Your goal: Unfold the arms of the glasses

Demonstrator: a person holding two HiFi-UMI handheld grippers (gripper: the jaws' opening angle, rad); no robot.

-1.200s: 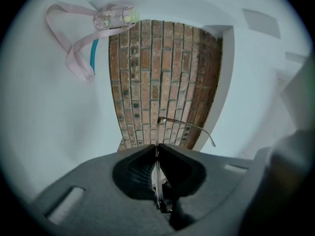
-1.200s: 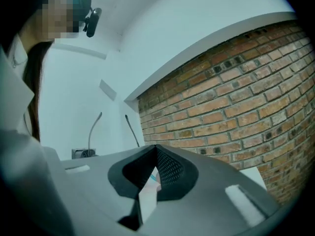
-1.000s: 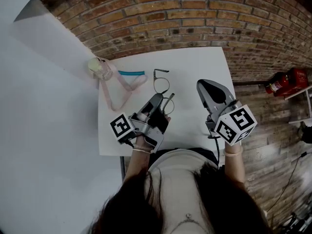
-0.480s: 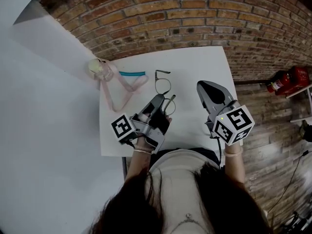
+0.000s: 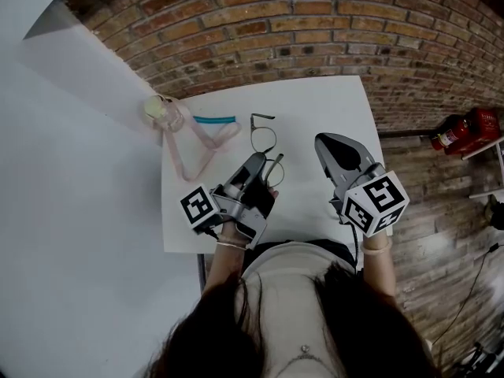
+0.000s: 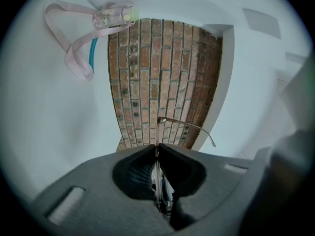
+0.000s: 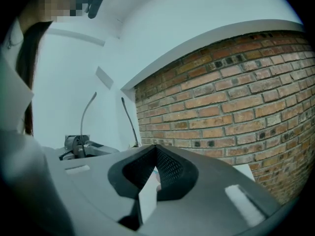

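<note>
Grips the glasses with the left tool, clenched hard on the frame beside one lens, so that only thin metal and a lens edge show between the jaws. Holds them near the middle of the worktop; cannot tell if resting on it or just above it. Shows one arm already swung out: runs sideways from the hinge just past the jaw tips in the left gripper view, and sticks out from the far lens in the head view. Cannot say from these views whether the second arm, close to the left tool, is open or folded. Carries the right tool shut with nothing in it, only white worktop behind the tips, to the right of the glasses and apart from them. Against one second ago, changes very little: has brought the right tool slightly toward the glasses and has left the glasses almost in place. Probably means a pause before the second arm, and still needs to open the right tool for it. Farther out, leaves a small bottle with a pink strap at the far left corner, untouched.
</note>
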